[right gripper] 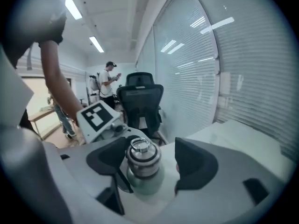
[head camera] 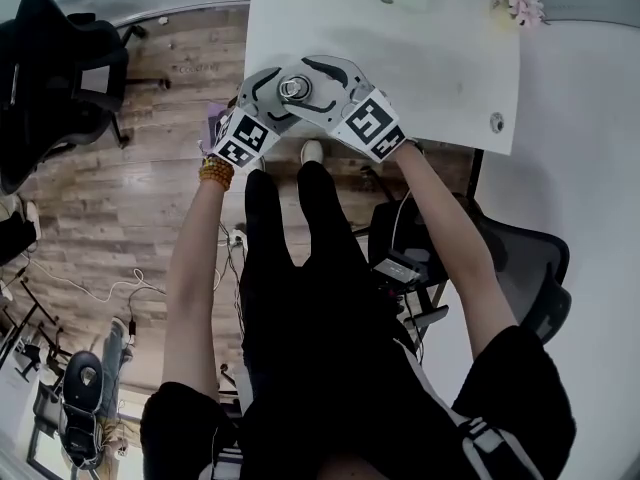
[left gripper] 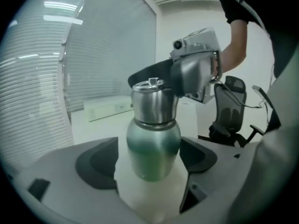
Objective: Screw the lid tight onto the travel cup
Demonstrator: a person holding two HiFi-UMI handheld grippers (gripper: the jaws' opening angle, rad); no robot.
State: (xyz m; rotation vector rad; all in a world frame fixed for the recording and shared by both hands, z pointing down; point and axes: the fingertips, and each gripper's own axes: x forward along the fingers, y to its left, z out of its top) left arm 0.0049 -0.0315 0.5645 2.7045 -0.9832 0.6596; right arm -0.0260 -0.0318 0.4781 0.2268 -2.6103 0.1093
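The left fingers (left gripper: 96, 164) stand apart around the cup (left gripper: 152, 148), the right fingers (right gripper: 196, 164) apart around its lid (right gripper: 142, 157). Standing unclamped near the worktop (head camera: 420, 58) edge, the cup could tip off if a finger nudges it.

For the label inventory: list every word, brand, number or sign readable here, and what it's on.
No words or numbers can be read.
Left gripper, right gripper: black-and-white square markers, patterns only.
Travel cup, lid: no print visible.
White box behind the cup: dark marks, too blurred.
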